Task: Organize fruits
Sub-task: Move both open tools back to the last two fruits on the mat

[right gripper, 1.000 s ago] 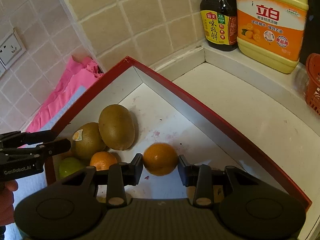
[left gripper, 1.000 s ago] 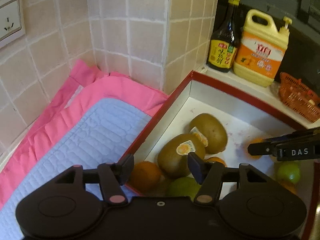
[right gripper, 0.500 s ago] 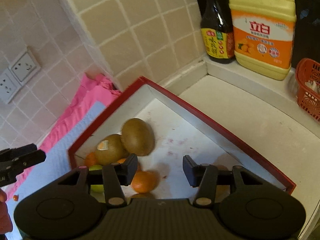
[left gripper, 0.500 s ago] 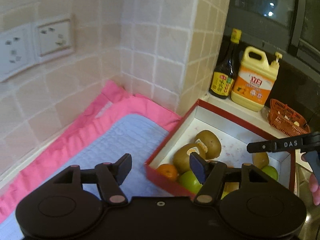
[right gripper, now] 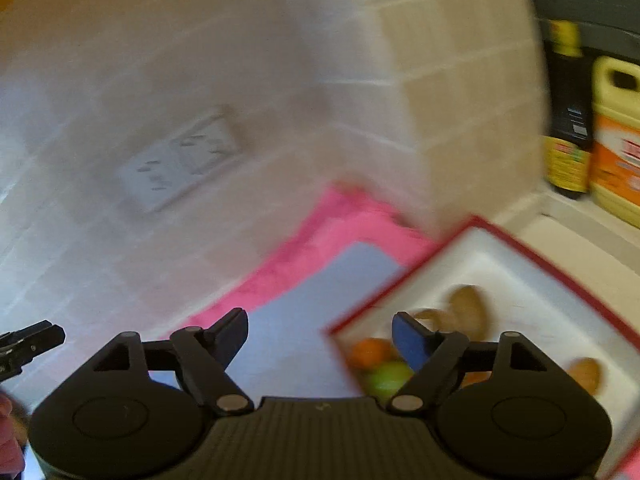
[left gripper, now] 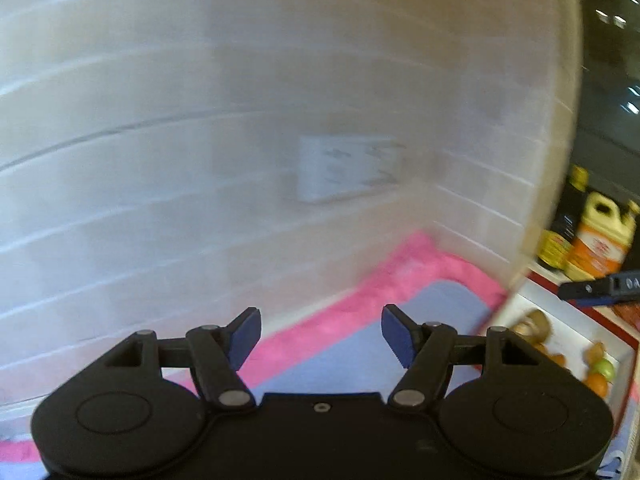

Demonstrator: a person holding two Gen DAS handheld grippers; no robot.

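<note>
Both views are blurred by motion. A red-rimmed white box holds kiwis, an orange and a green fruit. In the left wrist view the box sits at the far right with small blurred fruits. My left gripper is open and empty, high above the pink and blue mat. My right gripper is open and empty, above the box's left corner. Its tip also shows in the left wrist view.
A tiled wall with white sockets stands behind the mat. A dark sauce bottle and a yellow detergent jug stand on the ledge behind the box. The left gripper's tip shows at the left edge.
Both grippers have pulled back and up from the box, swinging left toward the mat and wall. The orange that sat between the right fingers lies in the box.
</note>
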